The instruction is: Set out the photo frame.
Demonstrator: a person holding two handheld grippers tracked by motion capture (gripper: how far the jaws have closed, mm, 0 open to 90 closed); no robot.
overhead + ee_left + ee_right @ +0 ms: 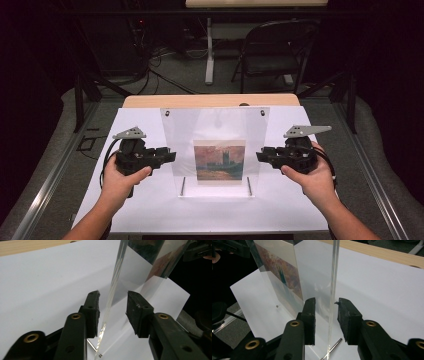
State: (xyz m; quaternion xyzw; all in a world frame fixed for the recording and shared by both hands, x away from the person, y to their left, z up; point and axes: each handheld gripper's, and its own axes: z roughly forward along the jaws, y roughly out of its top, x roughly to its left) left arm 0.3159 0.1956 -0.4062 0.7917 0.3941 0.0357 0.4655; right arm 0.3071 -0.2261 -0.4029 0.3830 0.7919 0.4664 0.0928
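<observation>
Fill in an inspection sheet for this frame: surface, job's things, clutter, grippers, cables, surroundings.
Surface: white sheet over a wooden table.
Job's things: clear acrylic frame standing upright, a painting print inside; metal pins at its base.
Clutter: nothing seen.
Grippers: left gripper and right gripper flank the frame's side edges; each pair of jaws straddles an edge, pads apart from it.
Cables: one trails from the left gripper; others lie on the floor beyond.
Surroundings: dark room, folding chair, table leg.
</observation>
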